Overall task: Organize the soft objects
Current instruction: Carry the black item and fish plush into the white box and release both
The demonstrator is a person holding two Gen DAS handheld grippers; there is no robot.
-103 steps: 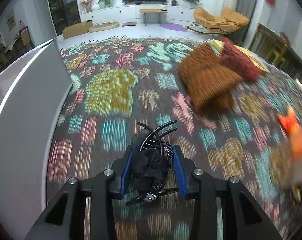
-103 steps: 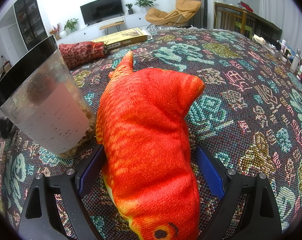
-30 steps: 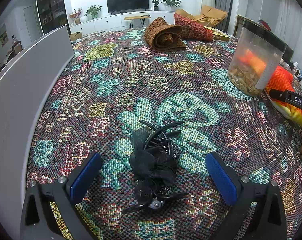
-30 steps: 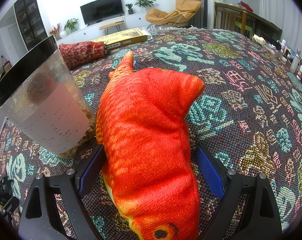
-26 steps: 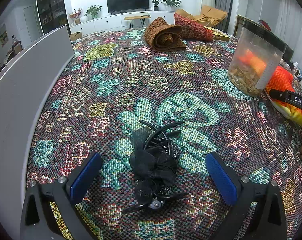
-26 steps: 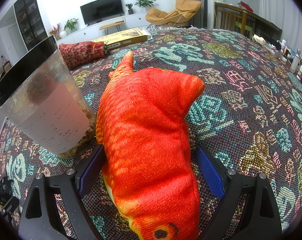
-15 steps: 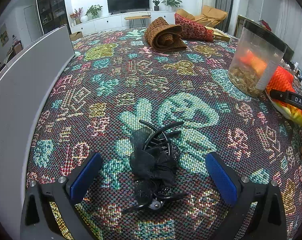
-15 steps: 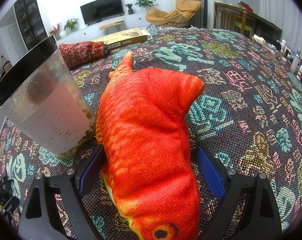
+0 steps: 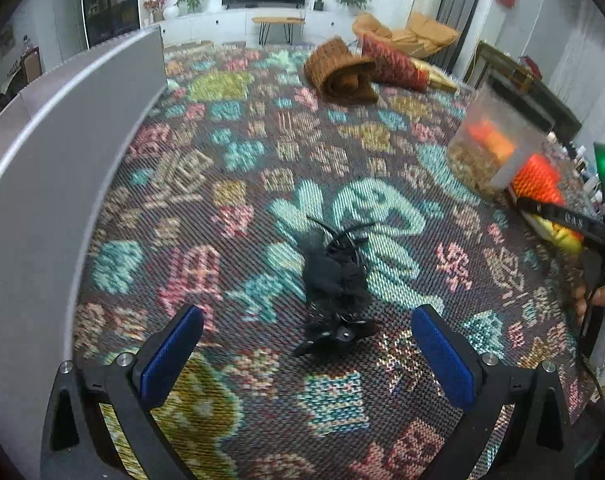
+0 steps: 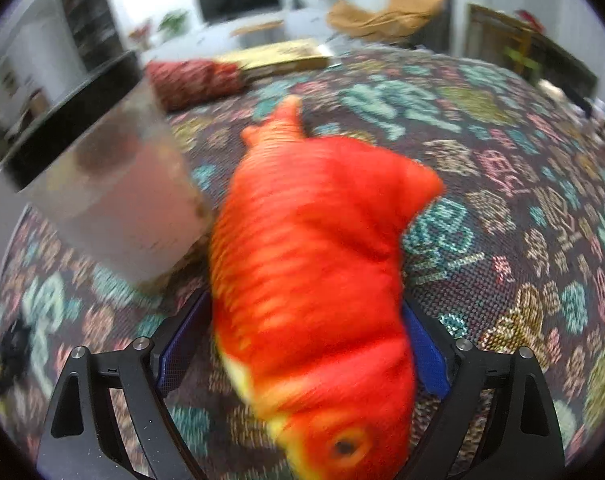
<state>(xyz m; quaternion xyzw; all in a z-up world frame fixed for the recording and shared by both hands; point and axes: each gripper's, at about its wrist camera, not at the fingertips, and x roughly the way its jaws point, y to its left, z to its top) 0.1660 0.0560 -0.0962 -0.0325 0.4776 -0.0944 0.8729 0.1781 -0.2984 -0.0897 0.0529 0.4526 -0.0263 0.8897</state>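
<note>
Patterned cloth [image 9: 238,128]; right gripper [image 10: 302,344] around plush fish [image 10: 318,264]

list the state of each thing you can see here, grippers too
left gripper: open, empty, jaws wide either side of the hair clip
black hair clip: lying loose on the patterned cloth, ungripped
right gripper: pads against the plush fish's sides
orange plush fish: lying on the cloth beside the container, image blurred
clear container: upright, black rim, granular fill at the bottom
brown knit roll: rolled up, lying at the far end
red patterned cushion: lying on its side
</note>
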